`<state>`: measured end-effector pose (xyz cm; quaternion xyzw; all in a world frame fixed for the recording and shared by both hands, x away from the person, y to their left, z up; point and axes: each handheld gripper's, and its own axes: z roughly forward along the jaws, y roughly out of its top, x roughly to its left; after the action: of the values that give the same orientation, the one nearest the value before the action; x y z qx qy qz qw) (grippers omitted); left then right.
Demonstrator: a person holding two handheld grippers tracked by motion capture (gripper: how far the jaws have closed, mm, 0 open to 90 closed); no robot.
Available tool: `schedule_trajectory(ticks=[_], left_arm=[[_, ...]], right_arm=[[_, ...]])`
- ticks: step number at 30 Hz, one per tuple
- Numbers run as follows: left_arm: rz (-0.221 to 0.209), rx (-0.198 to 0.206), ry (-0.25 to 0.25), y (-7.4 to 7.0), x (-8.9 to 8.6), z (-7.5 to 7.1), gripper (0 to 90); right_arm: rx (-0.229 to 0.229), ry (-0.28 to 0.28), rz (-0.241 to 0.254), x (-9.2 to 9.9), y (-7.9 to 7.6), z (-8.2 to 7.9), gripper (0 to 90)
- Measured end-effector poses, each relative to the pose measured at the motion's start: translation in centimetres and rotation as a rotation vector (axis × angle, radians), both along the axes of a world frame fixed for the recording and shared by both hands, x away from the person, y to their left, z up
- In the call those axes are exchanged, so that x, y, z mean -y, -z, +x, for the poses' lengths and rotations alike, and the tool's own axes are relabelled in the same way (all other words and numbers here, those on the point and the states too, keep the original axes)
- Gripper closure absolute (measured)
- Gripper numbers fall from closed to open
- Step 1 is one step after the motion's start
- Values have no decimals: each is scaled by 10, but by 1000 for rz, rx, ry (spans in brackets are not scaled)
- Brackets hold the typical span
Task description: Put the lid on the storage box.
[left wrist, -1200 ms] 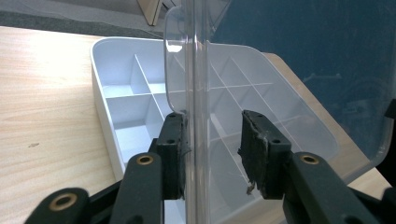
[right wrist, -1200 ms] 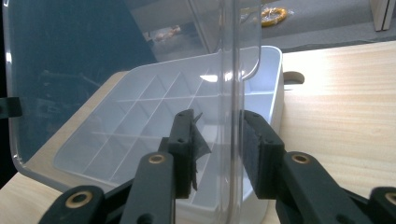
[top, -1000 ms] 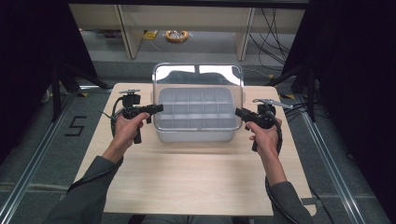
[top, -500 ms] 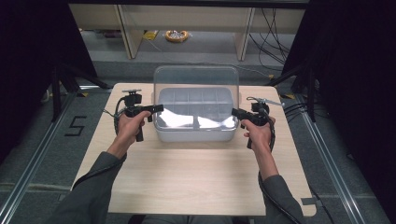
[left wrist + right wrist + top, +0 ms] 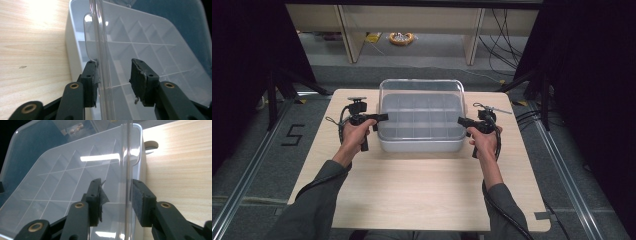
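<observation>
Pale wood desk runs under both forearms, which come in from the near edge in grey sleeves and angle outward, each hand wrapped round a gripper handle with the jaws pointing inward at the box between them.

Closest to the left gripper is the left edge of the clear lid, which lies down over the white divided box. In the left gripper view the lid's edge stands between the pads: the outer pad sits against it, the inner pad stands clear with a gap, so the jaws are spread and have just been opening around the lid rather than pinching it. The right gripper mirrors this on the other side; in the right gripper view the lid's rim passes between its pads, near the outer pad and well off the inner one, these jaws also having just been opening.

Holding the lid at both short ends keeps it level as it settles onto the box; with it seated, my reading is that the grip is being let go.

Beyond the box lie the desk's far edge, then grey floor and a shelf unit.
</observation>
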<state>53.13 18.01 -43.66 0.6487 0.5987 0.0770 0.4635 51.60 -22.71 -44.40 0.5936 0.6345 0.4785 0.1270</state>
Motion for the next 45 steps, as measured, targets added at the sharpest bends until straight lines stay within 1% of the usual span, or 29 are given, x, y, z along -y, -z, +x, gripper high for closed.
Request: schedule_trajectory(ticks=[1, 2, 3, 5, 9, 10, 12, 13, 14, 16, 17, 18, 19, 20, 21, 22, 24, 28, 30, 31, 32, 33, 34, 38, 39, 41, 42, 44, 45], left_arm=[[-10, 2, -11, 1, 1, 1, 576], [-6, 3, -11, 1, 1, 1, 576], [11, 3, -1, 0, 0, 1, 576], [20, 1, -1, 0, 1, 1, 573], [13, -17, -6, -3, 1, 2, 570], [8, -10, -9, -4, 2, 1, 570], [11, -17, -9, -8, 2, 0, 568], [7, -5, -12, -9, 2, 0, 568], [10, -4, -11, -10, 2, -1, 567], [10, -15, -4, -10, 3, -2, 567], [19, -15, -3, -10, 3, -3, 567], [19, -17, -6, -9, 4, -4, 566], [16, -19, -1, -8, 4, -3, 566], [16, -19, -1, -8, 4, -3, 566], [14, -31, 2, -6, 4, -3, 565], [10, -37, 5, -5, 4, -3, 564], [4, -46, 4, -3, 3, -3, 564], [5, -47, 2, -1, 2, -2, 562], [2, -50, 0, 0, 2, -1, 560], [0, -51, -3, 2, 2, -1, 558], [1, -52, -8, 3, 3, -1, 557], [0, -52, -8, 4, 3, -1, 556], [2, -51, -6, 4, 3, -1, 555], [6, -42, -5, 4, 2, -1, 551], [9, -41, -5, 4, 2, -1, 551], [14, -30, -5, 5, 2, -1, 548], [15, -26, -4, 5, 2, -1, 546], [21, -19, -8, 5, 2, -2, 544], [21, -17, -10, 5, 3, -2, 543]], right_arm=[[-5, 10, 1, -2, 1, 0, 628], [-53, 28, 36, -5, -1, -2, 627], [-33, 17, 25, -5, 1, -1, 625], [-42, 23, 27, -4, 4, -1, 625], [-50, 32, 47, -6, 2, -2, 624], [-35, 31, 43, -5, 1, -2, 625], [-20, 31, 45, -4, -2, -3, 628], [-25, 34, 49, -4, -5, -4, 628], [20, 9, 16, -1, -4, -2, 629], [-19, 28, 45, -4, -9, -5, 632], [-20, 29, 43, -4, -9, -5, 632], [14, 14, 5, 0, -6, -3, 632], [14, 15, 10, 0, -5, -3, 632], [-5, 24, 22, -1, -5, -5, 632], [-7, 21, 28, 0, -4, -5, 631], [1, 20, 20, 1, -3, -4, 628], [-11, 22, 26, 2, -1, -4, 625], [-4, 16, 24, 1, 1, -3, 621], [-32, 29, 42, -1, 1, -3, 620], [-118, 68, 121, -7, -3, -7, 617], [-47, 42, 63, -3, 2, -3, 612], [-59, 52, 69, -4, 3, -3, 608], [-36, 47, 54, -2, 6, -2, 608], [-37, 42, 49, -3, 5, -1, 606], [-62, 51, 73, -5, 3, -3, 606], [-45, 55, 64, -6, 4, -1, 605], [-50, 57, 69, -7, 4, -1, 605], [-12, 36, 25, -3, 7, 1, 602], [-11, 32, 28, -3, 7, 1, 600]])
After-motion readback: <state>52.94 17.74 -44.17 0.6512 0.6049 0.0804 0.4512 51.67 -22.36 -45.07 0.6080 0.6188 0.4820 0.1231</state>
